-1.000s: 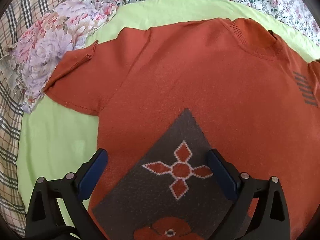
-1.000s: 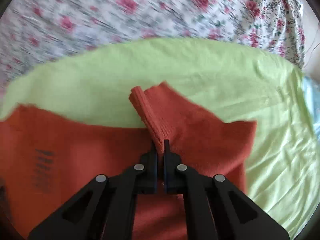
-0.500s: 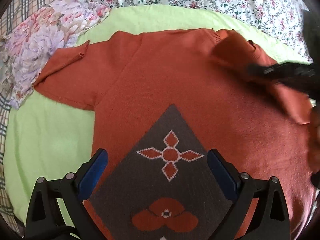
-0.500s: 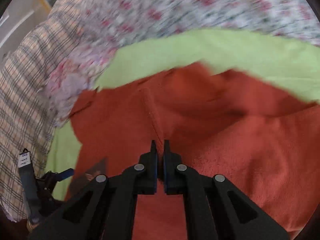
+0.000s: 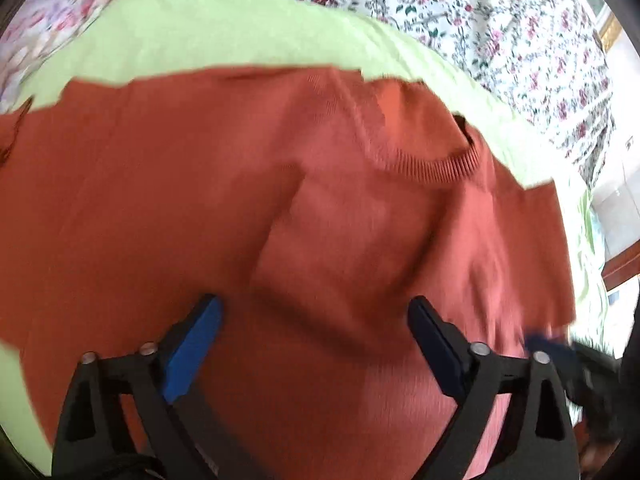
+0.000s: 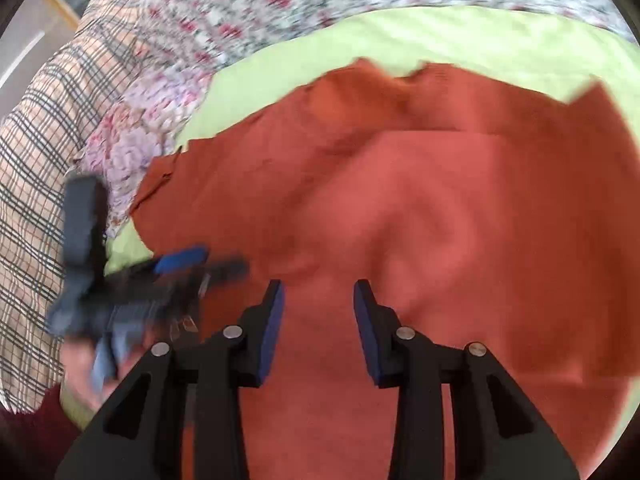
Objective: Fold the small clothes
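Note:
A rust-orange knit sweater (image 5: 200,200) lies on a lime-green cloth (image 5: 200,32). Its right side is folded over the front, so a lighter flap (image 5: 380,240) with the ribbed collar (image 5: 436,164) covers the body. My left gripper (image 5: 314,312) is open and empty, just above the sweater's middle. My right gripper (image 6: 318,292) is open and empty over the folded flap (image 6: 460,220). The left gripper shows blurred at the left of the right wrist view (image 6: 160,276). The left sleeve (image 6: 168,176) lies spread out.
The green cloth (image 6: 460,36) lies on a rose-print sheet (image 5: 460,8). A pale floral garment (image 6: 132,140) and a plaid blanket (image 6: 36,160) lie to the left of the sweater.
My right gripper carried the right sleeve across the sweater, then opened and let it go. The flap now hides the grey pattern. My left gripper shifted right over the sweater.

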Action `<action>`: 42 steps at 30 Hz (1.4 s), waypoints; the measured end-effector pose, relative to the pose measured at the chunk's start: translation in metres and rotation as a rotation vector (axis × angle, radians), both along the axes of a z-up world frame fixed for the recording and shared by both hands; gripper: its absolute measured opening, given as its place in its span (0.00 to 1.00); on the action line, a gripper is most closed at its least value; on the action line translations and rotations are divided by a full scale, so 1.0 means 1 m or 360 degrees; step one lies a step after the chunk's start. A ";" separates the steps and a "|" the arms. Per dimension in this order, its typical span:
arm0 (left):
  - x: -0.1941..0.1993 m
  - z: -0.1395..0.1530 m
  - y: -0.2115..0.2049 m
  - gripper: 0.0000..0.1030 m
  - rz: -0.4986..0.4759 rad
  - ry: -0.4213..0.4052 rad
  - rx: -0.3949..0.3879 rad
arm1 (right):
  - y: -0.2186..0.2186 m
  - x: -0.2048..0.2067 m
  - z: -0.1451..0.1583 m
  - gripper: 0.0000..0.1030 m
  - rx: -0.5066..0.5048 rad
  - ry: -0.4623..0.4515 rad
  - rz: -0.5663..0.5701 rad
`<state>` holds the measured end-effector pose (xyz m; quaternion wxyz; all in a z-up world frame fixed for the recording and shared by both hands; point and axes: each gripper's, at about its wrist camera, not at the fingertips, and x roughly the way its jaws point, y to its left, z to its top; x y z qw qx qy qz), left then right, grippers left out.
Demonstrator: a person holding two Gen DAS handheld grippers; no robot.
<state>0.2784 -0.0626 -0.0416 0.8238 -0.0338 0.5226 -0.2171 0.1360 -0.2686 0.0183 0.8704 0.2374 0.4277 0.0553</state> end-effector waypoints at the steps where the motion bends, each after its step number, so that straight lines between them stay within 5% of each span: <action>1: 0.007 0.001 -0.005 0.60 -0.0003 -0.0035 -0.0002 | -0.004 -0.005 0.000 0.37 -0.0004 0.0004 -0.0016; 2: 0.011 0.003 -0.008 0.42 -0.0007 -0.0056 -0.0003 | -0.009 -0.012 0.000 0.37 -0.0005 0.0007 -0.0035; 3: 0.015 0.003 -0.009 0.06 -0.0014 -0.0070 0.0004 | -0.012 -0.017 0.000 0.37 -0.0002 0.0007 -0.0042; 6: 0.006 0.021 0.007 0.05 -0.0003 -0.0140 -0.0074 | -0.017 -0.032 -0.001 0.37 0.0007 0.0000 -0.0053; 10: -0.015 0.035 0.042 0.06 0.0055 -0.0279 -0.0019 | -0.011 -0.042 0.003 0.37 0.0003 -0.0023 -0.0032; 15: -0.004 0.005 0.058 0.28 0.0022 -0.0046 -0.0065 | 0.001 -0.047 0.000 0.37 -0.0040 0.0006 0.0022; 17: 0.000 0.004 0.043 0.22 -0.0008 -0.0096 -0.0025 | 0.005 -0.045 -0.002 0.37 -0.0037 0.0023 0.0039; 18: -0.001 0.006 0.037 0.05 -0.0015 -0.0122 0.0012 | 0.008 -0.045 -0.003 0.37 -0.0038 0.0035 0.0045; 22: -0.007 0.020 0.058 0.05 0.0148 -0.0264 0.0049 | 0.007 -0.052 0.000 0.37 -0.0080 0.0030 0.0052; 24: -0.004 0.005 0.069 0.05 0.0183 -0.0199 0.0124 | -0.003 -0.056 0.001 0.42 -0.0120 0.0030 0.0017; 30: -0.013 0.009 0.076 0.07 0.0170 -0.0189 0.0026 | -0.068 -0.046 0.011 0.44 -0.0267 0.0025 -0.0240; 37: -0.015 0.005 0.074 0.06 0.0186 -0.0186 0.0061 | -0.135 0.010 -0.026 0.55 -0.0196 0.0258 -0.0434; 38: -0.016 0.008 0.071 0.06 0.0184 -0.0194 0.0083 | -0.134 0.013 -0.031 0.54 -0.0206 0.0263 -0.0421; 40: -0.018 0.016 0.068 0.06 0.0177 -0.0245 0.0115 | -0.131 0.013 -0.022 0.11 -0.0292 0.0241 -0.0401; 42: -0.017 0.014 0.061 0.06 0.0167 -0.0268 0.0201 | -0.137 0.006 -0.014 0.13 -0.0289 0.0202 -0.0433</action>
